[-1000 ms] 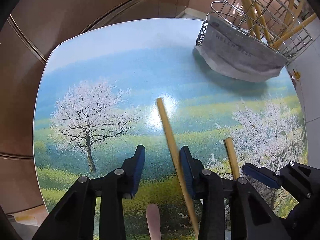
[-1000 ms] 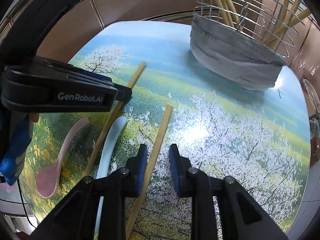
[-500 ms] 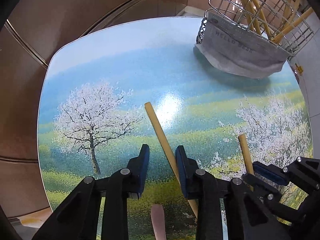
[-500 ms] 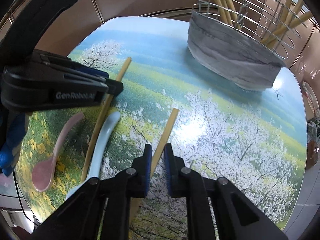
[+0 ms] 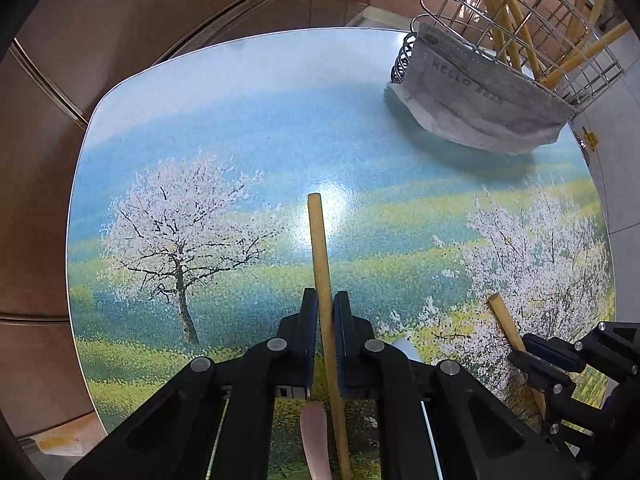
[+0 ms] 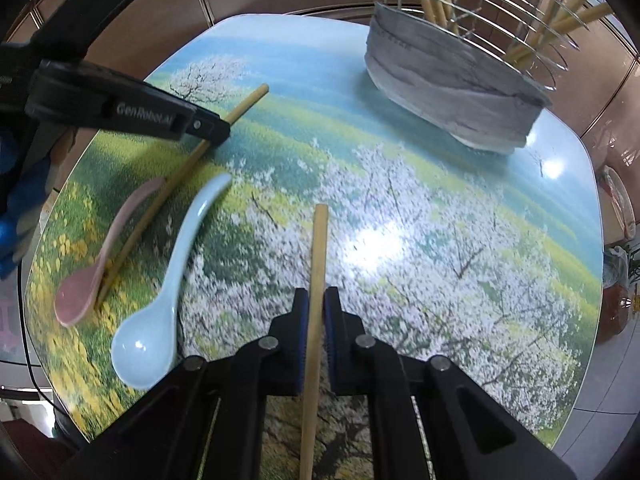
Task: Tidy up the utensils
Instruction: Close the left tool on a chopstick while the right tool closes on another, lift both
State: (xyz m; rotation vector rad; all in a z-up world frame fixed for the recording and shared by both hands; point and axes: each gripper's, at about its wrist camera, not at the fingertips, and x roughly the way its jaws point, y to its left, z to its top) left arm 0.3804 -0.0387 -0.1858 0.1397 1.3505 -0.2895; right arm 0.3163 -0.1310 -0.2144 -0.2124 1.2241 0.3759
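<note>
On the bench (image 5: 240, 92) with the blossom-tree print, I've got both grippers pointing steeply down, each clamped on 1 wooden chopstick. Left gripper (image 5: 326, 312): jaws pinched right down on the left chopstick (image 5: 319, 240), which runs straight out ahead between the pads. Right gripper (image 6: 316, 312): same story, squeezed tight on the right chopstick (image 6: 319, 248), pads touching both sides. Right wrist view shows the left gripper from the side, gripping its stick near the far left part of the bench. Between the 2 sticks lies a light blue spoon (image 6: 160, 304), bowl up, flat on the bench; a pink spoon (image 6: 92, 280) sits just beside the left chopstick, bowl touching or nearly touching its lower end, can't tell which. Far corner: wire utensil basket (image 6: 520, 8) with several chopsticks standing in it, grey face mask (image 5: 480, 108) draped across its front. Mask reads HELLO BEAR.
</note>
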